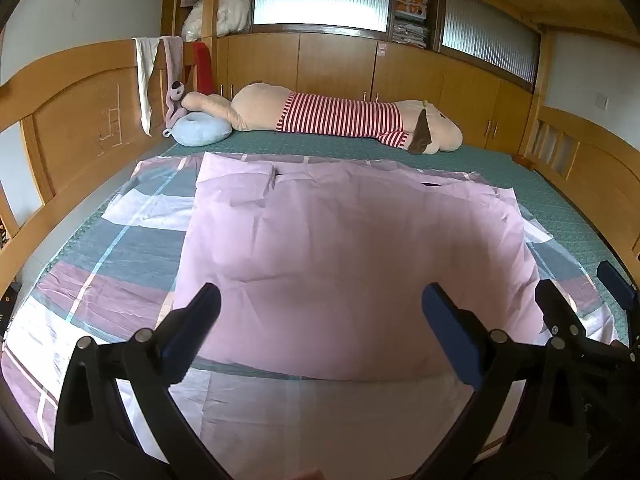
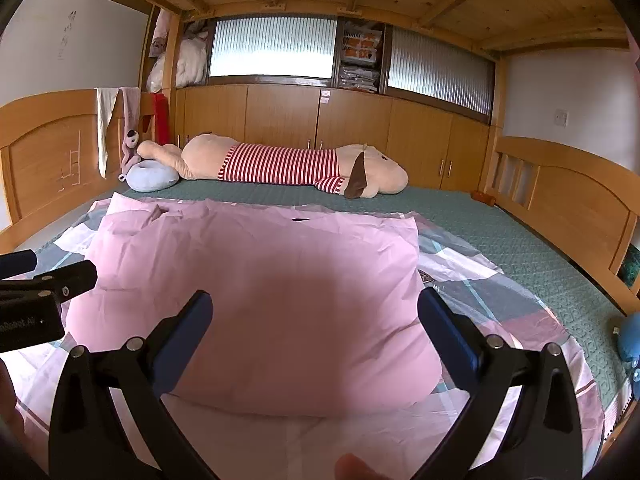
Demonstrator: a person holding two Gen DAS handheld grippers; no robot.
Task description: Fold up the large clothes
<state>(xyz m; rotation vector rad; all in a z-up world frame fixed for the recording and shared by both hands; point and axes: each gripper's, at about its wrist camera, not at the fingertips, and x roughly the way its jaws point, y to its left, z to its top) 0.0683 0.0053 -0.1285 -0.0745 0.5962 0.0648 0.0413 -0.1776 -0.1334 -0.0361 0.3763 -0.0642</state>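
Observation:
A large pink cloth (image 1: 352,248) lies spread over a patchwork sheet (image 1: 120,248) on the bed, and shows in the right wrist view (image 2: 260,280) too. Its near edge is rounded and puffed. My left gripper (image 1: 320,304) is open and empty, above the cloth's near part. My right gripper (image 2: 316,308) is open and empty, above the same cloth. The right gripper's fingers (image 1: 560,312) show at the right edge of the left wrist view. The left gripper's finger (image 2: 60,280) shows at the left edge of the right wrist view.
A long plush dog in a red striped shirt (image 1: 340,116) lies across the far side of the bed, with a blue cushion (image 1: 202,128) beside it. A wooden headboard (image 1: 72,128) stands left, a wooden rail (image 2: 560,204) right, cupboards (image 1: 340,64) behind.

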